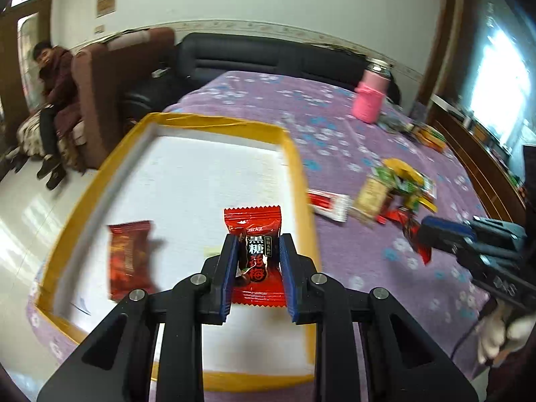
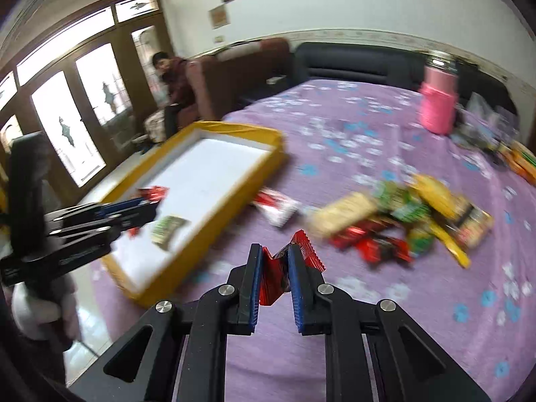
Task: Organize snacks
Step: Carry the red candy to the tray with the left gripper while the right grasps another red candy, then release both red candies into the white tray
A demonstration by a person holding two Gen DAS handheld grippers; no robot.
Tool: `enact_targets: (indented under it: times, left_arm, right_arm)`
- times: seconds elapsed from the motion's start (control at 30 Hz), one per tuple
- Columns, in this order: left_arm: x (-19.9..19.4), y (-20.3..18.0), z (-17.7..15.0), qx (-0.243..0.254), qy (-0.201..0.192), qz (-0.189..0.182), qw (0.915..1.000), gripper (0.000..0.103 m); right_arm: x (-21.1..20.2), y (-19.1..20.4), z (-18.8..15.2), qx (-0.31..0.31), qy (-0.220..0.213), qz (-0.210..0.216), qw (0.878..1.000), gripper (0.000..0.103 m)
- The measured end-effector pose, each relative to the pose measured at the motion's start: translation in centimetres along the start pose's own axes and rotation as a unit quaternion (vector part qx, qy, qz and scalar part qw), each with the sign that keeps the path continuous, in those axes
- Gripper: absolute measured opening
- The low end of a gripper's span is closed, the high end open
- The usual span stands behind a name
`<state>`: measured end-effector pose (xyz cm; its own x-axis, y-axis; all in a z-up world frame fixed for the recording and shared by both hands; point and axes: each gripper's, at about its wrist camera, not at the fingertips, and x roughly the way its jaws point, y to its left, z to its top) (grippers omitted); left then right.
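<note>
My left gripper [image 1: 256, 244] is shut on a red plum-candy packet [image 1: 254, 231] and holds it over the white floor of the yellow-rimmed box [image 1: 294, 167]. A dark red snack packet [image 1: 129, 261] lies in the box to its left. My right gripper [image 2: 274, 254] is shut on a crumpled red snack packet [image 2: 303, 246] above the purple bedspread, right of the box [image 2: 264, 167]. It also shows at the right of the left wrist view [image 1: 423, 231]. A pile of mixed snacks [image 2: 402, 214] lies on the bed beyond it. The left gripper [image 2: 147, 209] shows over the box.
A pink bottle [image 2: 437, 104] stands at the far right of the bed. A red-and-white packet [image 2: 278, 206] lies just outside the box. More packets [image 2: 516, 157] lie at the bed's right edge. A person [image 1: 53, 77] sits on a sofa to the left. A dark headboard [image 1: 268, 53] is behind.
</note>
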<state>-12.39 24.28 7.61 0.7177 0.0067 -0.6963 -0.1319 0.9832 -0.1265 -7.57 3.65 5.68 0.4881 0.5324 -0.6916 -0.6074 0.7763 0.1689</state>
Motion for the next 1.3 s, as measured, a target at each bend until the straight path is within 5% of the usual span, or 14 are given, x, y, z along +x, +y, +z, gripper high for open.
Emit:
enact_targets:
  times: [0.23, 0.37, 0.6, 0.83, 1.07, 1.3]
  left_arm:
    - [2.9, 5.0, 1.1, -0.047, 0.029, 0.016, 0.9983, 0.023]
    - [4.4, 6.5, 1.1, -0.064, 0.044, 0.019, 0.9968, 0.023]
    - [4.4, 8.1, 0.8, -0.09, 0.041, 0.008, 0.995, 0.023]
    - [1.8, 7.4, 0.4, -0.092, 0.005, 0.029, 0.9953, 0.049]
    - [-2.0, 5.5, -0.2, -0.093, -0.034, 0.006, 0.9951, 0.062]
    - [-3.0, 3.6, -0.8, -0.089, -0.029, -0.015, 0.9955, 0.063]
  right_arm:
    - [5.1, 6.8, 2.7, -0.042, 0.041, 0.061, 0.996, 0.015]
    - [8.6, 9.2, 3.4, -0.058, 0.068, 0.068, 0.994, 0.005]
    - [12.9, 10.1, 3.6, -0.058, 0.096, 0.059, 0.992, 0.01]
    - [10.7, 8.8, 3.9, -0.031, 0.056, 0.057, 0.996, 0.029]
    - [5.8, 4.8, 3.4, 0.01, -0.001, 0.034, 0.999, 0.042]
    - [2.5, -2.2, 1.7, 0.07, -0.019, -0.011, 0.997, 0.047]
